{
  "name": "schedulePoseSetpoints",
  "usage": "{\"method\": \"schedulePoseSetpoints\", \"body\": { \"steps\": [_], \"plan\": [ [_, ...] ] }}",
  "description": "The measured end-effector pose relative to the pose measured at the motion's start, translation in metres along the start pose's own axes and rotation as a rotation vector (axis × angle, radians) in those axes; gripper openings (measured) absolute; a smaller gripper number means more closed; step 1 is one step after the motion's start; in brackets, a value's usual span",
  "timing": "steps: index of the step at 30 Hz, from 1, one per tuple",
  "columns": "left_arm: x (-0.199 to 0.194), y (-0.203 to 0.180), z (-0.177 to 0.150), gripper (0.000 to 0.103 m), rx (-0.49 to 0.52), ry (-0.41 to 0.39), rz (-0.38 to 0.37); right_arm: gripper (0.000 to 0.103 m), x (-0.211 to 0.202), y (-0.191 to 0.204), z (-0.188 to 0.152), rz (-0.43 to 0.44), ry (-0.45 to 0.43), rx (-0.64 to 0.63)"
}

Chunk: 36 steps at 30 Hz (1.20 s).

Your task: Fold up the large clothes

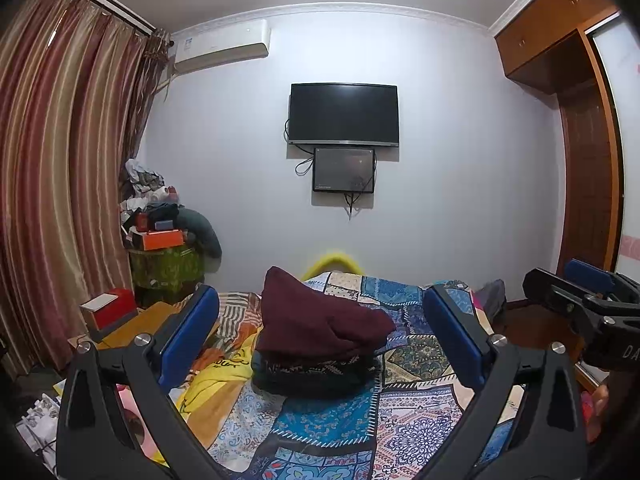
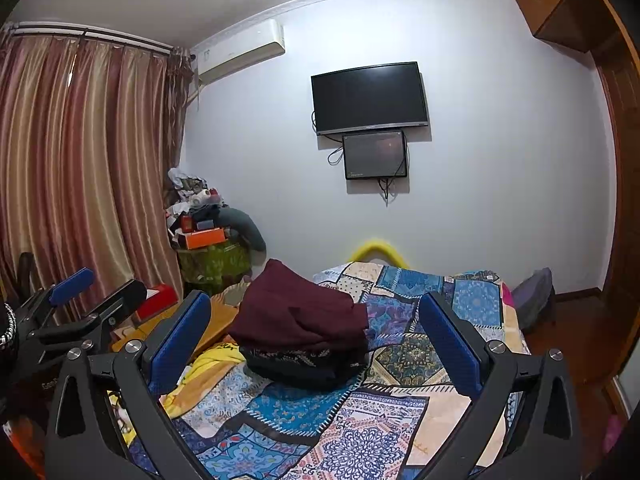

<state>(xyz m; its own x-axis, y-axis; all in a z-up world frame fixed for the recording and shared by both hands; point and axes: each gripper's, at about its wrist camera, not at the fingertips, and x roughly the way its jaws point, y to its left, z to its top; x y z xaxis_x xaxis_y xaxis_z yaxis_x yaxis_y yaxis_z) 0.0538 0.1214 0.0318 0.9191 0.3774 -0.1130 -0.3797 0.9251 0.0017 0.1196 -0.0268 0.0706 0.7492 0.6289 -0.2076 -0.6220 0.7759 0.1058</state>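
A folded maroon garment (image 1: 316, 318) (image 2: 298, 316) lies on top of a folded dark patterned garment (image 1: 316, 372) (image 2: 308, 364), stacked on the patchwork bedspread (image 1: 332, 420) (image 2: 360, 420). My left gripper (image 1: 320, 324) is open, raised above the bed, its blue pads framing the stack with nothing between them. My right gripper (image 2: 316, 326) is open too, empty, held a little to the right; it shows at the right edge of the left wrist view (image 1: 580, 296). A yellow garment (image 1: 216, 380) (image 2: 208, 372) lies crumpled left of the stack.
A cluttered side table (image 1: 164, 248) (image 2: 212, 240) stands by the striped curtain (image 1: 60, 184). A red box (image 1: 114, 306) sits on a wooden surface left of the bed. A television (image 1: 344, 114) hangs on the far wall. A wooden wardrobe (image 1: 588, 160) lines the right side.
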Motion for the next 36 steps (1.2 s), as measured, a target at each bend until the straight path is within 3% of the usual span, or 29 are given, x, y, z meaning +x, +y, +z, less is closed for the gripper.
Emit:
{"method": "schedulePoseSetpoints", "body": {
  "steps": [36],
  "plan": [
    [0.0067, -0.0024, -0.0064, 0.103, -0.021, 0.042, -0.022, 0.103, 0.0041, -0.0008, -0.0035, -0.004, 0.021, -0.013]
  ]
}}
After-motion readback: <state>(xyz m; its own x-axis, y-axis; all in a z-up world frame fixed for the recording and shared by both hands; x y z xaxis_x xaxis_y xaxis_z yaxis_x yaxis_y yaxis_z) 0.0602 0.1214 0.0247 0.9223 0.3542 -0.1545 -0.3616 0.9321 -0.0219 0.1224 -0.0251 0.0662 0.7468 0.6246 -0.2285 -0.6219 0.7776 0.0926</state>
